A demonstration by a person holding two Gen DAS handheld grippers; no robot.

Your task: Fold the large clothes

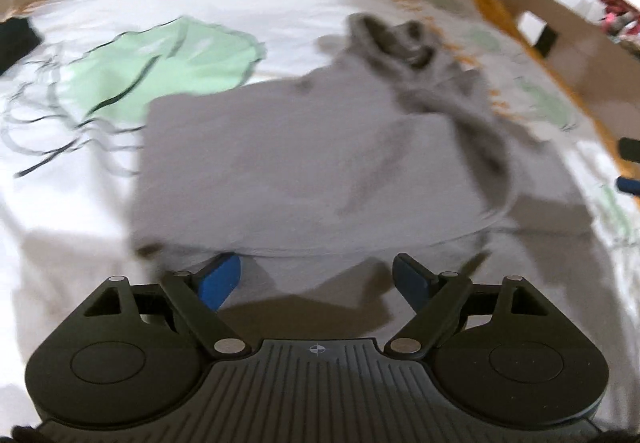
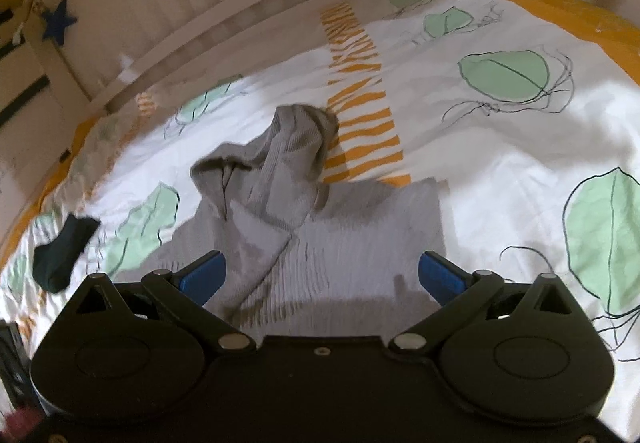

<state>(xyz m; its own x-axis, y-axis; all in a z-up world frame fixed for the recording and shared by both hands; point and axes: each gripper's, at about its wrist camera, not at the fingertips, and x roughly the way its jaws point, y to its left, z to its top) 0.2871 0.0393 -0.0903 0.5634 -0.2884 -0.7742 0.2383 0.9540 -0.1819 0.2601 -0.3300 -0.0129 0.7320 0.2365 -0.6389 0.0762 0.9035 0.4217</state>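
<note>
White bed cover (image 2: 500,163) printed with green leaves carries the grey ribbed knit garment (image 1: 300,163), partly folded, sleeve bunched on top. My left gripper (image 1: 316,279) and right gripper (image 2: 320,275) hover, jaws wide, empty. Next: grasp the near hem.

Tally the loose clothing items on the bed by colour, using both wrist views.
Grey: 1, the hooded top, partly folded.
Dark: 1, the small garment near the bed's edge; its exact colour is unclear.
Total: 2
</note>
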